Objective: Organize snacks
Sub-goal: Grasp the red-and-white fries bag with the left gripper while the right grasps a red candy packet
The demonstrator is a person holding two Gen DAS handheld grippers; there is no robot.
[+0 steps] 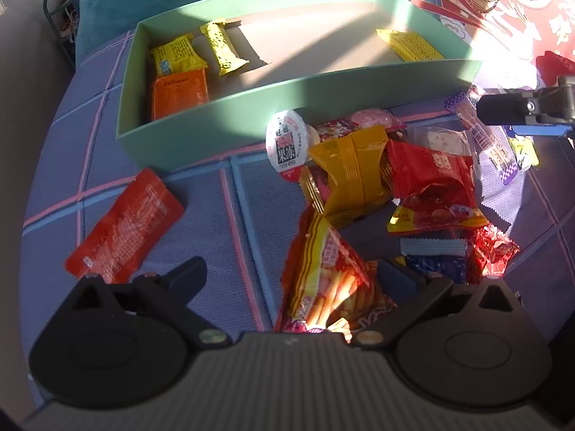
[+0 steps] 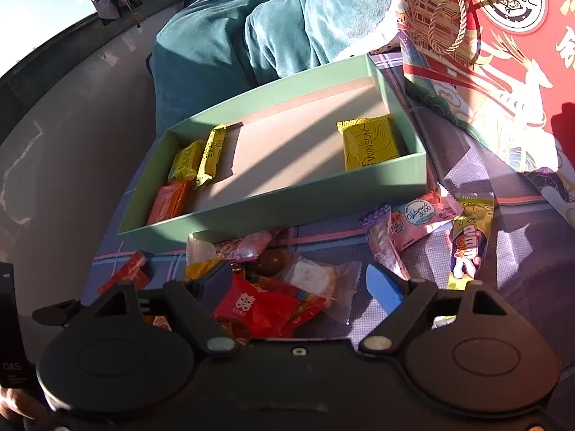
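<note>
Both grippers spread wide, empty: left gripper (image 1: 291, 273) over biscuit-stick bag (image 1: 325, 280), right gripper (image 2: 302, 283) over red packet (image 2: 258, 305); green box (image 2: 287, 197) at 12 o'clock.

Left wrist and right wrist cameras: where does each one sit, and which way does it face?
Left wrist: on the left tongs, open, low over the snack pile, facing the green box; the right tongs show at the right edge.
Right wrist: on the right tongs, open, over the red packet, facing the green box.
Shared: box and pile.
</note>
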